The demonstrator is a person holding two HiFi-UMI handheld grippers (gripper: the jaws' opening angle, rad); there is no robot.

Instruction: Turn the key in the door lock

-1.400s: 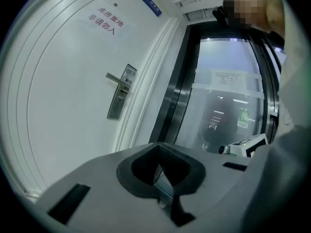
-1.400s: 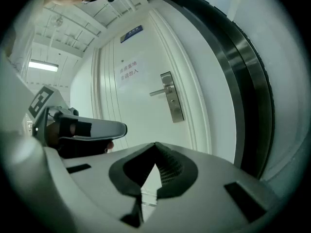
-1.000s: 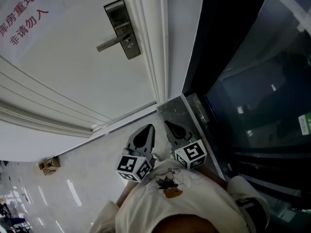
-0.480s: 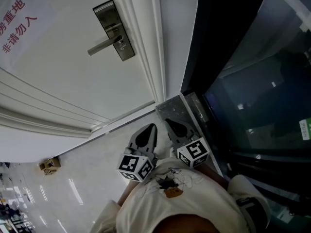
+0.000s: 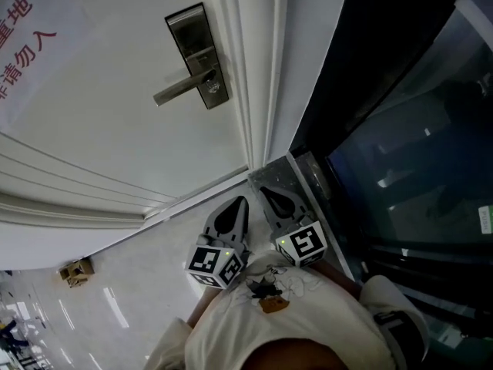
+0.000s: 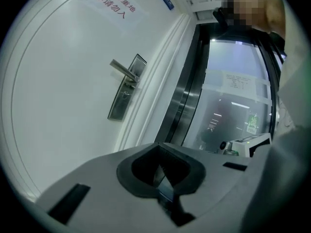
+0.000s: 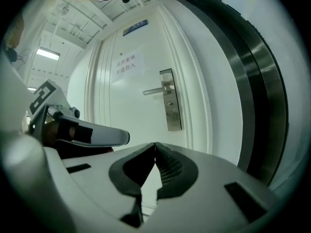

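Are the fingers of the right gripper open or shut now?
Shut: on the right gripper the fingers meet at the tips, nothing between them, well short of the door lock.

The white door (image 5: 100, 129) takes soft, even light and reads bright. The glass wall (image 5: 408, 153) to its right stays dark, with faint pale reflections. The polished floor (image 5: 115, 307) throws back streaks of glare. In the right gripper view a ceiling strip light (image 7: 48, 54) glows overhead. Both gripper views bend strongly toward the edges, with black corners and a soft near foreground.
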